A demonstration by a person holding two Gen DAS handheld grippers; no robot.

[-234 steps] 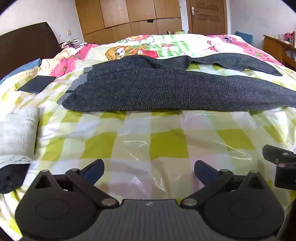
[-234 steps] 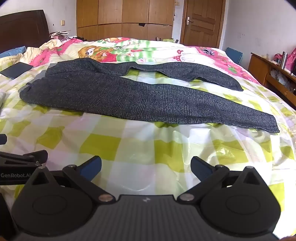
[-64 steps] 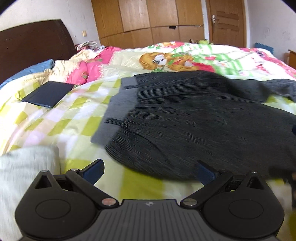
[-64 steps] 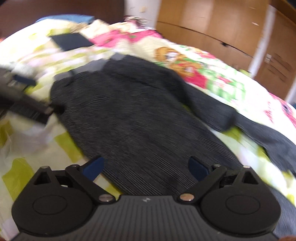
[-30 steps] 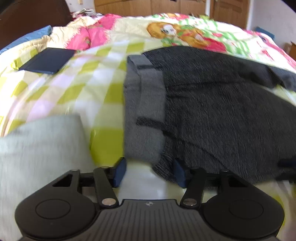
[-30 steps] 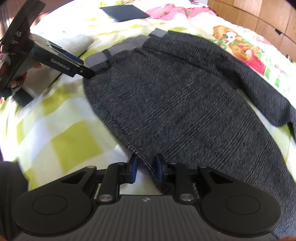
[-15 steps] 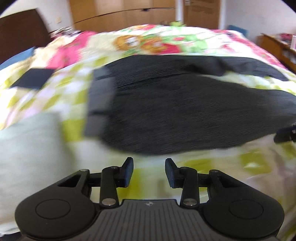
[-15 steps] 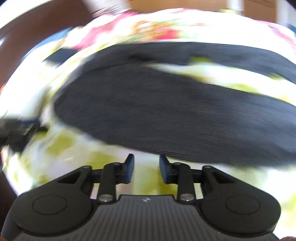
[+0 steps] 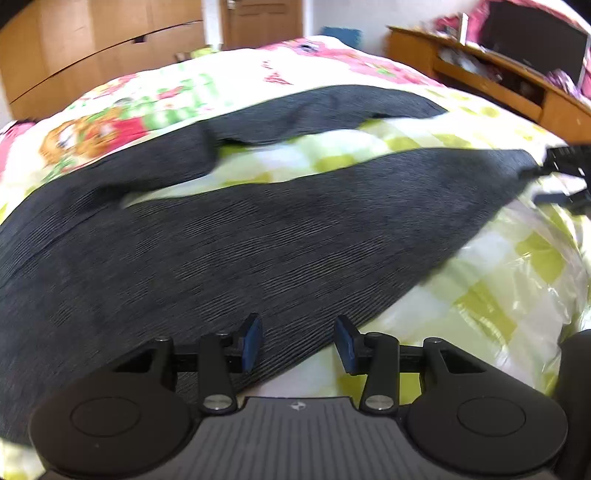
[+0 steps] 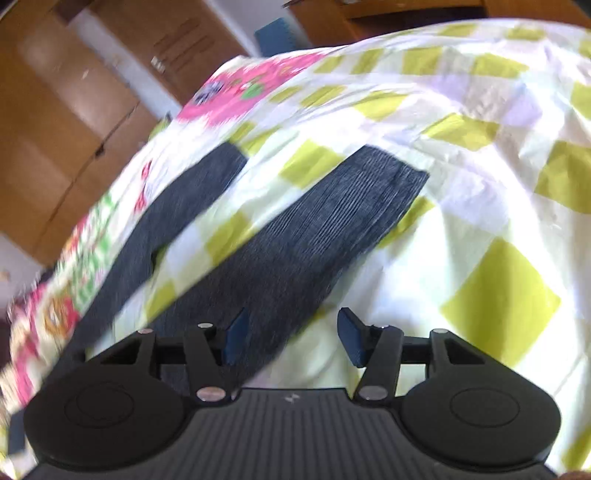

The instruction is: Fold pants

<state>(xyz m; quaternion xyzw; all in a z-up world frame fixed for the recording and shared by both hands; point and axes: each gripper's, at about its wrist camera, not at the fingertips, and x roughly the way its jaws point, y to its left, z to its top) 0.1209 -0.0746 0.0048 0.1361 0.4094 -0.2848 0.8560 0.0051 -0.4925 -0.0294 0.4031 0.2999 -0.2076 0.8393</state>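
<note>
Dark grey pants (image 9: 258, 236) lie spread flat on the checked bed cover, both legs running to the right. My left gripper (image 9: 298, 345) is partly open and empty over the near edge of the near leg. My right gripper (image 10: 293, 338) is partly open and empty above the lower part of the near leg (image 10: 325, 229), near its hem; it also shows at the right edge of the left wrist view (image 9: 565, 173). The far leg (image 10: 184, 206) lies apart from the near one. The waistband is out of view.
The bed cover (image 9: 517, 266) is yellow-green checks with pink cartoon prints (image 9: 110, 122) farther back. A wooden sideboard (image 9: 491, 77) stands right of the bed. Wooden wardrobes (image 10: 55, 110) and a door (image 9: 262, 18) are behind.
Both grippers have swung right along the pants, from the waist end toward the leg hems. Their jaws, nearly closed a second ago, have opened wider. The pants lie as before.
</note>
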